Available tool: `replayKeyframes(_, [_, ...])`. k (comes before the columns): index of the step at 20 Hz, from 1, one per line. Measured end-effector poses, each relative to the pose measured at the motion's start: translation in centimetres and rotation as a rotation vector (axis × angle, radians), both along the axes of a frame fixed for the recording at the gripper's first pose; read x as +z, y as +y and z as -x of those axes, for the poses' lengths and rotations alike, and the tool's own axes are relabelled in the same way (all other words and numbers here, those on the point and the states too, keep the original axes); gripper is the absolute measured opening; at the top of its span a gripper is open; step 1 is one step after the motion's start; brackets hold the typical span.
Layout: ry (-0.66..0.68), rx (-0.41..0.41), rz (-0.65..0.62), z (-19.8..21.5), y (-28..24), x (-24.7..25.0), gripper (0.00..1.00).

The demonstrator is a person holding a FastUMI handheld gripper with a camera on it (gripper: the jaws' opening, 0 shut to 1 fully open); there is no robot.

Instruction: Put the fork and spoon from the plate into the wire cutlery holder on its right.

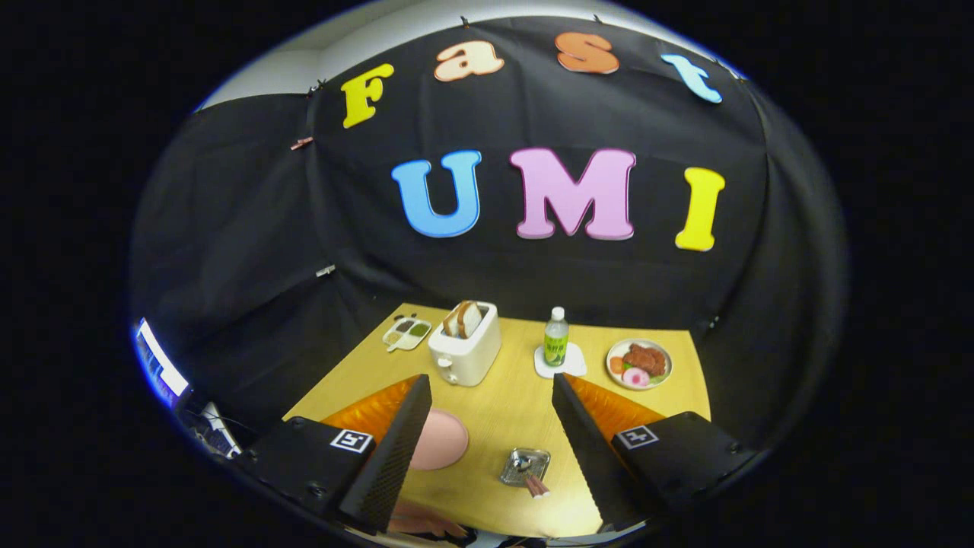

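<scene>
The tool [487, 426] hangs high above the wooden surface [502, 411] with its two fingers spread wide and nothing between them. Below, between the fingers, stands the wire cutlery holder [525, 466], seen almost from above; pinkish handles [537, 485] stick out of its mouth, leaning toward the near edge of the surface, their long axis running from the holder's middle out toward the tool. Whether these are the fork and the spoon is too small to tell. Just to the holder's left lies the pink plate [443, 440], partly hidden behind the left finger; its visible part is bare.

Beyond the fingers, well apart from the holder, a white toaster [464, 352] stands with slices of bread upright in its slots. Left of it lies a small divided tray [407, 332]. Right of the toaster a green-labelled bottle [556, 336] stands upright on a white coaster [561, 365], and further right sits a dish of food [639, 364]
</scene>
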State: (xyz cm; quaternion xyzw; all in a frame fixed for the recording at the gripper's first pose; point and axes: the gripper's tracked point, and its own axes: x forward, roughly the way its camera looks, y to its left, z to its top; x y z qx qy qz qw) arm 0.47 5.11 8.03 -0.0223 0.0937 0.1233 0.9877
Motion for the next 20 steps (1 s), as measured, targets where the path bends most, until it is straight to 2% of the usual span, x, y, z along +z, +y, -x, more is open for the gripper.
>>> replayKeyframes(5, [-0.15, -0.058, -0.054, 0.5, 0.2, 2.8, 0.99])
replayKeyframes(7, [-0.197, -0.115, -0.039, 0.2, -1.2, 3.1, 0.99])
replayKeyframes(14, [-0.237, -0.212, -0.138, 0.5, -3.8, 1.6, 0.99])
replayKeyframes(20, [-0.356, -0.232, -0.156, 2.0, -5.4, 2.7, 0.99])
